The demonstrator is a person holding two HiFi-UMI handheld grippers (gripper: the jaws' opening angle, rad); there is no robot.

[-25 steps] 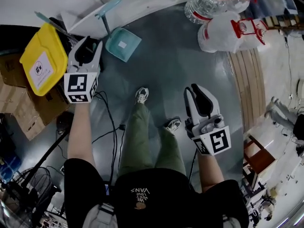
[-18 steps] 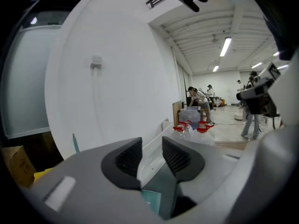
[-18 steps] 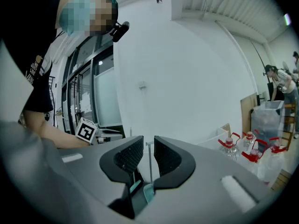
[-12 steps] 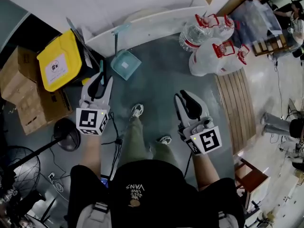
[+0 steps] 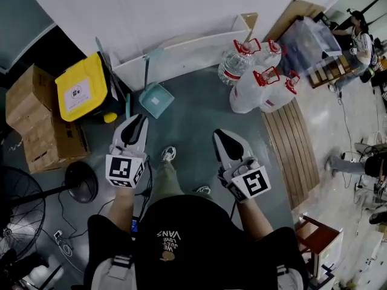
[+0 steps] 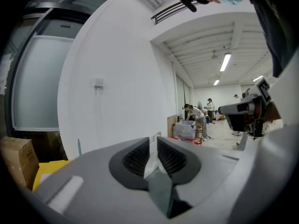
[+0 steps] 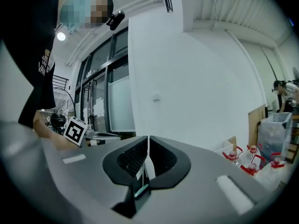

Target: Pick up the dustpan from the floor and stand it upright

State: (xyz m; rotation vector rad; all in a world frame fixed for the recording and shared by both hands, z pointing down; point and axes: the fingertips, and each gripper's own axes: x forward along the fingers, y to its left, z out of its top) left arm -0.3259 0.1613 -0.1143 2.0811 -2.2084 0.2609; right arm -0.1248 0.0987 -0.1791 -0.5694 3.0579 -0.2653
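Head view: the teal dustpan stands on the floor, handle against the white wall, near a yellow bin. The 2 claws are empty and have just been closing: left gripper to a slit, right gripper tips together. The shirt reads "VANS".

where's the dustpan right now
Head view, upper left of centre: the teal dustpan sits on the floor by the white ledge, just right of the yellow bin.
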